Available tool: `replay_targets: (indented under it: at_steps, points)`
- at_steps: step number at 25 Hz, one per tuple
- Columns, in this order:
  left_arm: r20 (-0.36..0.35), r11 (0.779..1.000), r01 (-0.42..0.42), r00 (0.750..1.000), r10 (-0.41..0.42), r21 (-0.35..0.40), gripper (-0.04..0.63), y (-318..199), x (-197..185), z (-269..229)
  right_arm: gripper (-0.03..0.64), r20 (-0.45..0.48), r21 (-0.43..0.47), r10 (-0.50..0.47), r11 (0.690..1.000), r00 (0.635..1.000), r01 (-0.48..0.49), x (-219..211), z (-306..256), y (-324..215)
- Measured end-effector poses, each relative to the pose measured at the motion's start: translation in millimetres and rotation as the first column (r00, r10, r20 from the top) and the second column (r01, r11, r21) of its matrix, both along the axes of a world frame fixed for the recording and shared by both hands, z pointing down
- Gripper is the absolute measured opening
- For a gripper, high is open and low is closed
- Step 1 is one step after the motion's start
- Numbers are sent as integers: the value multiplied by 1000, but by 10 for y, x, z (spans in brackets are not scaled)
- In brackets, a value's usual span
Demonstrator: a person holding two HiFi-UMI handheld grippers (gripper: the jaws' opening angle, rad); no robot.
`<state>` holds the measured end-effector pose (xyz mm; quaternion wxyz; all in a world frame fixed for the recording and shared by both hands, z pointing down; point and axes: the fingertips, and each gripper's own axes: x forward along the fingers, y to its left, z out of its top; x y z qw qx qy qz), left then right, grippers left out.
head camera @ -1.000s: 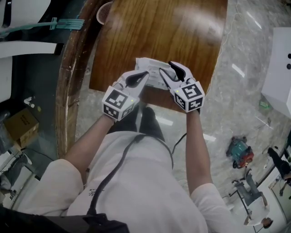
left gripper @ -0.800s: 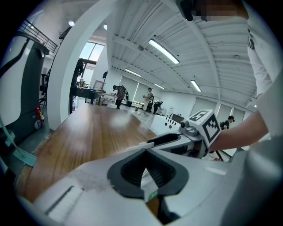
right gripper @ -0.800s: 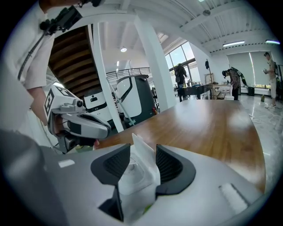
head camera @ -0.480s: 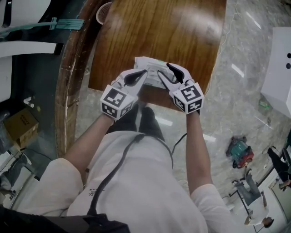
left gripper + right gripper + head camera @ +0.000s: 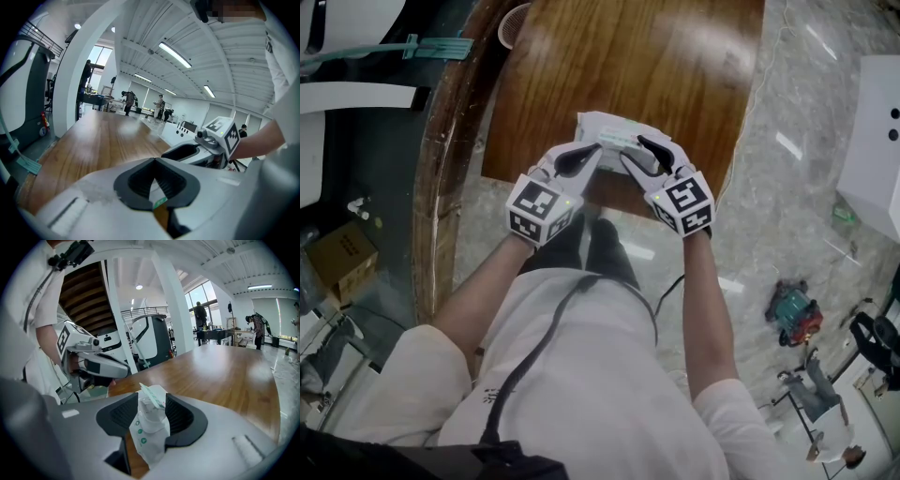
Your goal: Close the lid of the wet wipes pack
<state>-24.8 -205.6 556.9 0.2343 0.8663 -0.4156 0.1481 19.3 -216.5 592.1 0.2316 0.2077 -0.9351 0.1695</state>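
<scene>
The white wet wipes pack (image 5: 609, 131) lies at the near edge of the wooden table (image 5: 628, 56). My left gripper (image 5: 592, 154) is shut on the pack's left edge; in the left gripper view a thin white strip with a green mark (image 5: 159, 202) sits pinched between its pads. My right gripper (image 5: 634, 150) has the pack's right end (image 5: 149, 427) between its jaws, and both pads press its crumpled sides. A green-and-white lid flap (image 5: 152, 393) stands raised above the pack there. The right gripper (image 5: 197, 152) also shows in the left gripper view.
A paper cup (image 5: 516, 23) stands at the table's far left corner. A curved wooden counter rim (image 5: 441, 141) runs along the left. A cardboard box (image 5: 342, 258), a white cabinet (image 5: 877, 141) and a red-and-teal tool (image 5: 794, 314) sit around on the floor.
My right gripper has shifted a little to the left, further over the pack's right end, and rolled slightly. The left gripper has stayed put.
</scene>
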Motion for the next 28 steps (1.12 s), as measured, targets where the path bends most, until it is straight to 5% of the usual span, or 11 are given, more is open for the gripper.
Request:
replay_targets:
  at_steps: [28]
  points:
    - [3,1000,3,1000,-3,-1,5,215,-25,18,181,-165,4,-127,992,978,130,-230,225,422]
